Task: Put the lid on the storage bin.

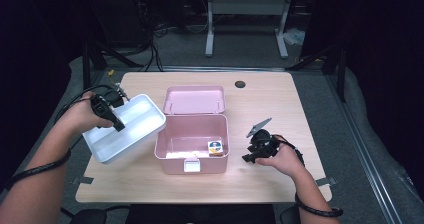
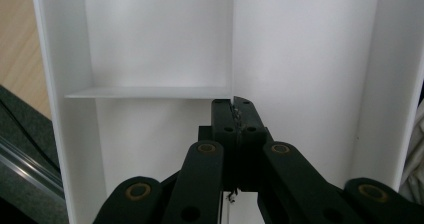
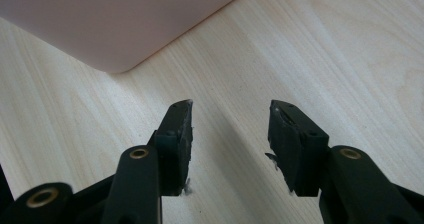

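In the high view, a white tray (image 1: 131, 126) is seen at the left of the frame, tilted and lifted off the wooden table (image 1: 280, 99), its right corner just above the left rim of the open pink box (image 1: 192, 151). The left gripper (image 1: 118, 125) is clamped on the tray's inner divider. The box's lid (image 1: 195, 100) is laid back toward the top of the frame, and a small orange and white pack (image 1: 215, 148) is seen inside at the box's right end. At the right of the frame, the right gripper (image 1: 248, 158) is held low over the table, just beside the box's right wall, and nothing is gripped by it.

In the left gripper view, the jaws are pressed tight together on the thin upright divider of the tray (image 2: 310, 54), whose white compartments cover the frame; a cross wall is seen at mid-left.

In the right gripper view, the jaws are held apart over bare wood, and a rounded corner of the pink box (image 3: 115, 19) is seen in the upper left.
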`<state>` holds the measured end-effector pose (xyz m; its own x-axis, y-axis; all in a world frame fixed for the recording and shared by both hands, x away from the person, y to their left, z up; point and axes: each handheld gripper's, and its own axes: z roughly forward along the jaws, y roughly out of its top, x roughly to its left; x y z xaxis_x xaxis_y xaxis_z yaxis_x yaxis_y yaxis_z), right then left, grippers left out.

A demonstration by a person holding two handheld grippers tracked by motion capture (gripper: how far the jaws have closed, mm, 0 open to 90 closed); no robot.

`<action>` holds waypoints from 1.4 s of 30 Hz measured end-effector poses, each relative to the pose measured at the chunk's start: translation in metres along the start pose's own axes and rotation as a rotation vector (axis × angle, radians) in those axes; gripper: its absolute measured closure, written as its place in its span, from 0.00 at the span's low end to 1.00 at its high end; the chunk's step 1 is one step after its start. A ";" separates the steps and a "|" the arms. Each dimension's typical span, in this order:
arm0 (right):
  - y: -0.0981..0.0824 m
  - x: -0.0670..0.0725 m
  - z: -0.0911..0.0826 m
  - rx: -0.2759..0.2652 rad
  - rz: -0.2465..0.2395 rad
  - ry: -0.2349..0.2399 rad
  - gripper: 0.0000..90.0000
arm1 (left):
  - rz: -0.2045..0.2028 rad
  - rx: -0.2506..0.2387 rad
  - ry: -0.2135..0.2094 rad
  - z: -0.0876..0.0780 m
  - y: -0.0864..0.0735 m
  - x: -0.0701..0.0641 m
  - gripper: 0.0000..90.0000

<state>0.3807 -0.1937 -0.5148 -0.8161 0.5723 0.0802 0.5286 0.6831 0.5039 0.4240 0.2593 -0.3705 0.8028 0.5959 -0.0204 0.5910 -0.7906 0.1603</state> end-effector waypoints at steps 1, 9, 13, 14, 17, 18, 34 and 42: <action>-0.001 0.000 -0.001 -0.004 0.005 -0.005 0.58 | 0.019 0.001 0.000 -0.001 0.004 -0.003 1.00; -0.007 -0.001 0.000 -0.019 0.030 -0.004 0.58 | 0.221 0.018 0.010 0.004 0.053 -0.040 1.00; -0.012 -0.004 -0.001 -0.012 0.041 0.002 0.58 | 0.311 0.017 -0.002 0.009 0.076 -0.055 1.00; -0.013 -0.005 0.000 -0.028 0.047 -0.006 0.58 | 0.327 0.023 -0.001 0.010 0.081 -0.058 1.00; -0.016 -0.005 -0.001 -0.032 0.059 -0.010 0.58 | 0.371 0.026 -0.004 0.014 0.095 -0.067 1.00; -0.017 -0.006 -0.002 -0.032 0.059 -0.014 0.58 | 0.384 0.029 -0.007 0.015 0.098 -0.069 1.00; -0.031 -0.008 -0.003 -0.035 0.103 -0.016 0.58 | 0.567 0.023 -0.036 0.035 0.140 -0.102 1.00; -0.035 -0.008 -0.004 -0.041 0.114 -0.017 0.58 | 0.594 0.035 -0.050 0.046 0.146 -0.108 1.00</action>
<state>0.3682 -0.2242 -0.5296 -0.7474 0.6526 0.1246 0.6072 0.5947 0.5270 0.4269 0.0730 -0.3904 0.9989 0.0439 0.0163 0.0415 -0.9912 0.1254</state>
